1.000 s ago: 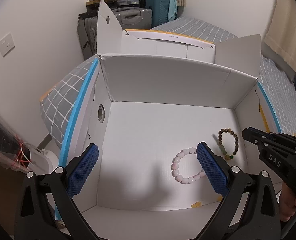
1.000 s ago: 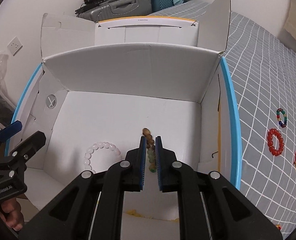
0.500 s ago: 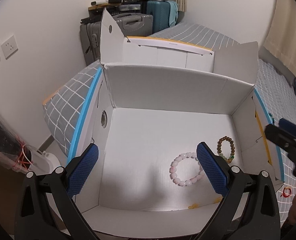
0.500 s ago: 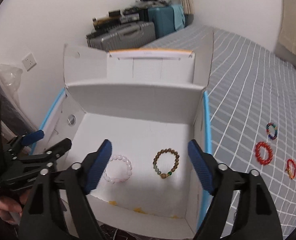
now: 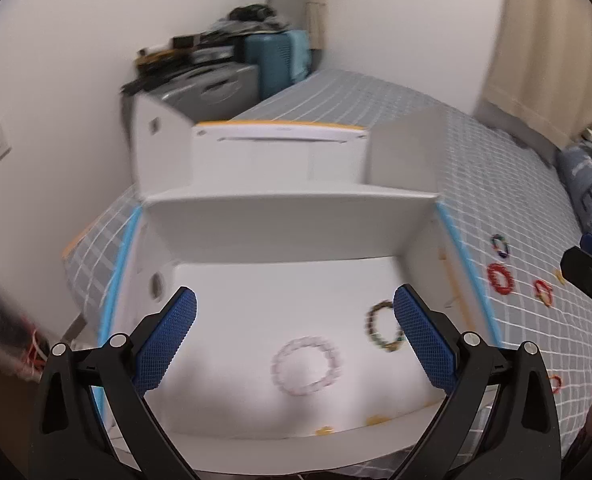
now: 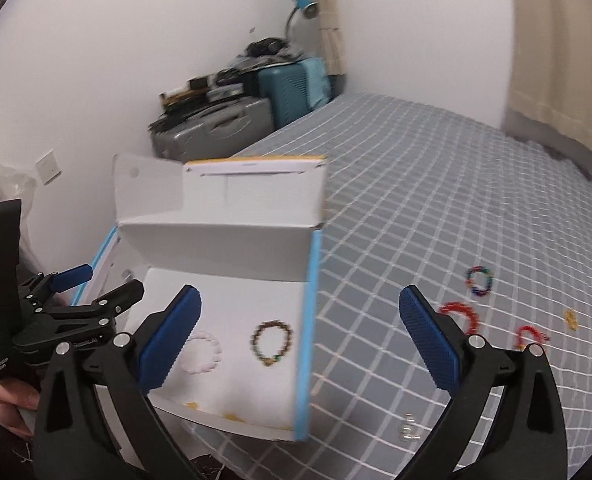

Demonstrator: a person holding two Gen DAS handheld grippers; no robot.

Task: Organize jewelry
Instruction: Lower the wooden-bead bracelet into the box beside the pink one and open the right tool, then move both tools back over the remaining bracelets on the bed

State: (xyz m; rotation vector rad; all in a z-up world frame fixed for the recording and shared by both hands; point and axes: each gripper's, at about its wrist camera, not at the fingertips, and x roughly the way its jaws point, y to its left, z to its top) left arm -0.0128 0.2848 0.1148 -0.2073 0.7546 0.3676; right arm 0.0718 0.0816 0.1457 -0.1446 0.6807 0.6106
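An open white cardboard box (image 5: 296, 224) (image 6: 232, 240) sits on the bed. Inside lie a pale pink bead bracelet (image 5: 305, 365) (image 6: 201, 352) and a brown bead bracelet (image 5: 382, 325) (image 6: 273, 343). On the bedspread right of the box lie a multicoloured bracelet (image 6: 479, 280) (image 5: 500, 245), a red bracelet (image 6: 458, 314) (image 5: 499, 278) and a smaller red one (image 6: 530, 336) (image 5: 544, 292). My left gripper (image 5: 295, 338) is open and empty above the box's front. My right gripper (image 6: 300, 344) is open and empty, above the box's right wall.
Suitcases (image 6: 216, 124) with clutter are stacked in the far corner by the wall. A small yellow piece (image 6: 571, 319) and a clear item (image 6: 409, 432) lie on the grey checked bedspread (image 6: 436, 200). A curtain (image 5: 536, 32) hangs at the right.
My right gripper released the brown bracelet into the box, opened wide, and has drawn back and to the right, out of the box. My left gripper has lifted and swung rightward, still open.
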